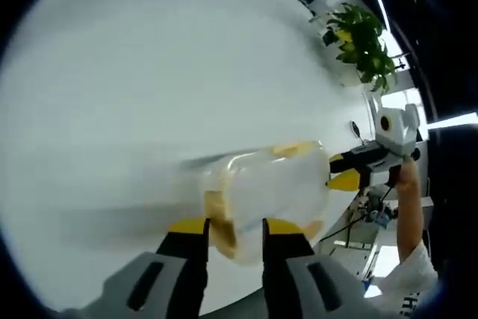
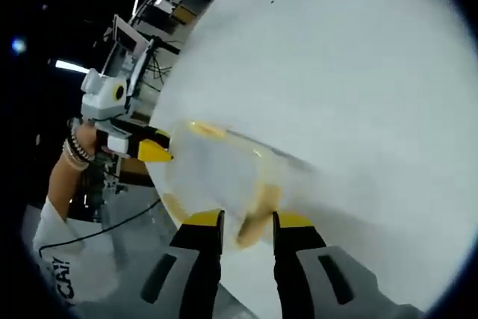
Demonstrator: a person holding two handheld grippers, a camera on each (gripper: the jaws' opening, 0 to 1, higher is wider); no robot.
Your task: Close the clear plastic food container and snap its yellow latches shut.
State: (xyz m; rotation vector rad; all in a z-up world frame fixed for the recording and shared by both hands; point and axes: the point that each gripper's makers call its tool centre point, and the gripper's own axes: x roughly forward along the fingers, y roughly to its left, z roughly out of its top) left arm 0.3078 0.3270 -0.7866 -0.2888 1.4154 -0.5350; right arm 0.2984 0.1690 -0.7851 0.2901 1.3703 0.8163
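The clear plastic container (image 1: 272, 184) lies on a white table (image 1: 149, 72), blurred, with yellow latches at its ends. My left gripper (image 1: 235, 228) straddles the near end, its yellow-tipped jaws partly closed around a yellow latch (image 1: 220, 231). From the right, the right gripper (image 1: 345, 171) meets the far end. In the right gripper view the container (image 2: 224, 173) shows from the other end. There my right gripper (image 2: 248, 222) has its jaws around the near yellow latch (image 2: 258, 213), and the left gripper (image 2: 149, 146) meets the far end from the left.
A potted green plant (image 1: 362, 39) stands at the table's far edge. Beyond the table (image 2: 358, 72) are equipment stands and cables (image 2: 127, 42). The person's hand (image 1: 407, 184) holds the right gripper, and a hand with a bracelet (image 2: 75, 151) holds the left one.
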